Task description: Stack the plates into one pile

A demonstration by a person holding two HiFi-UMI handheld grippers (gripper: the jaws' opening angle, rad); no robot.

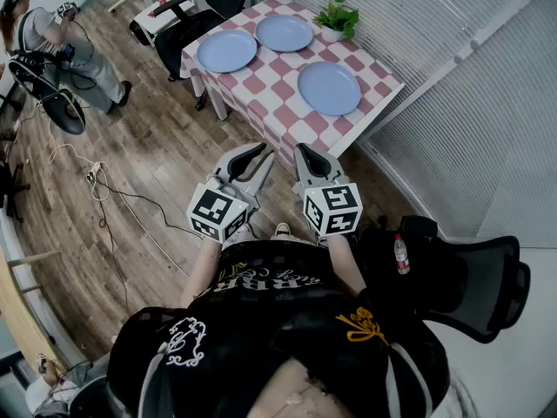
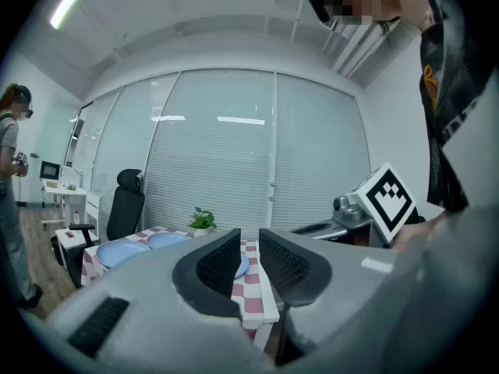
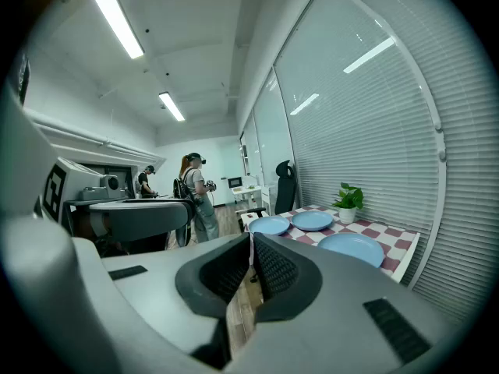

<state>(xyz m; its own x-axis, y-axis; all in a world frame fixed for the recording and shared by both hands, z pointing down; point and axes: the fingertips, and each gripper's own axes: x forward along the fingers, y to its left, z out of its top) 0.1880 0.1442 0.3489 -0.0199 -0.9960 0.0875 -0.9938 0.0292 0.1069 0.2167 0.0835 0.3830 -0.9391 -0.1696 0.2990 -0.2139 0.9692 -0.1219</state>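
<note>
Head view: standing well back from the checked table [image 1: 280,104], holding the left gripper [image 1: 259,152] and the right gripper [image 1: 305,151] side by side, both with jaws drawn together on nothing and aiming toward that table's near edge. Seeing three blue plates lying flat and apart on the table: the near plate [image 1: 329,87] by the table's near right corner, the left plate [image 1: 226,50] toward its left end, the far plate [image 1: 285,32] beside the potted plant [image 1: 338,16] at its far side. Judging the near plate as lying ahead and slightly right, closer to the right gripper, with both tongs needing to be brought up to the table first.
</note>
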